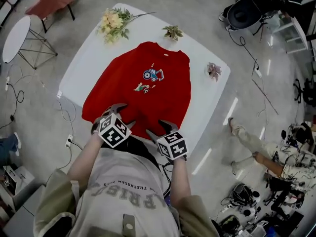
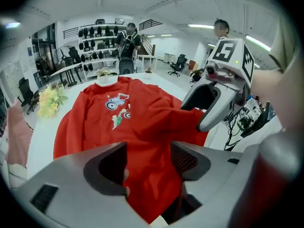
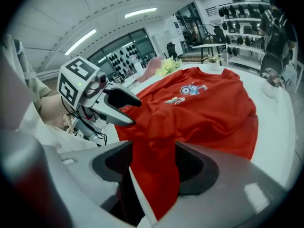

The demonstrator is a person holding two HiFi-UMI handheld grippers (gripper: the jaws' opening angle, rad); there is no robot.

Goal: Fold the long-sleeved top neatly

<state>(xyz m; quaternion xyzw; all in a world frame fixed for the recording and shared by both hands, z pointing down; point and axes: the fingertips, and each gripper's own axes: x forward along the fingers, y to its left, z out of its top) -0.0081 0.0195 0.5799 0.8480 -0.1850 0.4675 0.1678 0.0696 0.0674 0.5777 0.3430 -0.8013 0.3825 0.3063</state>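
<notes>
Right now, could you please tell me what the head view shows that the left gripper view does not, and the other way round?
Only the head view shows the wearer's grey printed shirt and a round white side table. Only the left gripper view shows wall shelves of dark gear and a standing person in dark clothes. Both show the red long-sleeved top, the yellow bouquet and the right gripper.

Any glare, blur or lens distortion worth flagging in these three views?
Head view: sharp, with light streaks glaring off the glossy floor. Left gripper view: heavy fisheye bending, black corners, red top in focus. Right gripper view: same fisheye curve; the close foreground looks soft.
</notes>
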